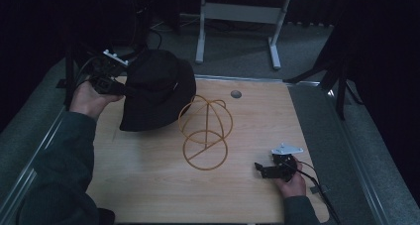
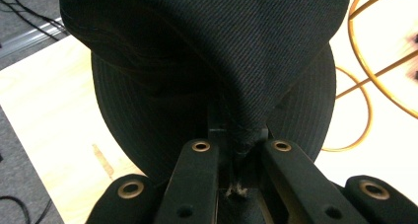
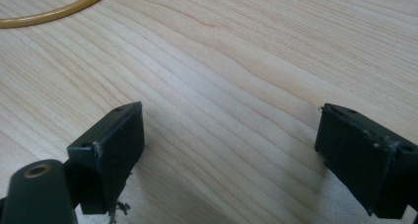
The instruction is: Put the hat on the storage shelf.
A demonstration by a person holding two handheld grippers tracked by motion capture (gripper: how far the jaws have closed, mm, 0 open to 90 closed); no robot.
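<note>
Black hat (image 1: 153, 88) pinched in left claw (image 1: 121, 89), beside wire stand (image 1: 205, 131).

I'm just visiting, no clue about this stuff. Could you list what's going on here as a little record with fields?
Surface: wooden table
Left gripper: jaws shut on the black hat's fabric
Black hat: held beside the wire stand
Wire stand: gold, upright mid-table, bare
Right gripper: jaws open, nothing between them, low over the table
Likely next: hat onto stand, perhaps

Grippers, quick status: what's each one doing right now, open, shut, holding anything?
Left gripper: shut on the brim of the black hat, holding it up by the wire stand.
Right gripper: open, empty, low over the table.
</note>
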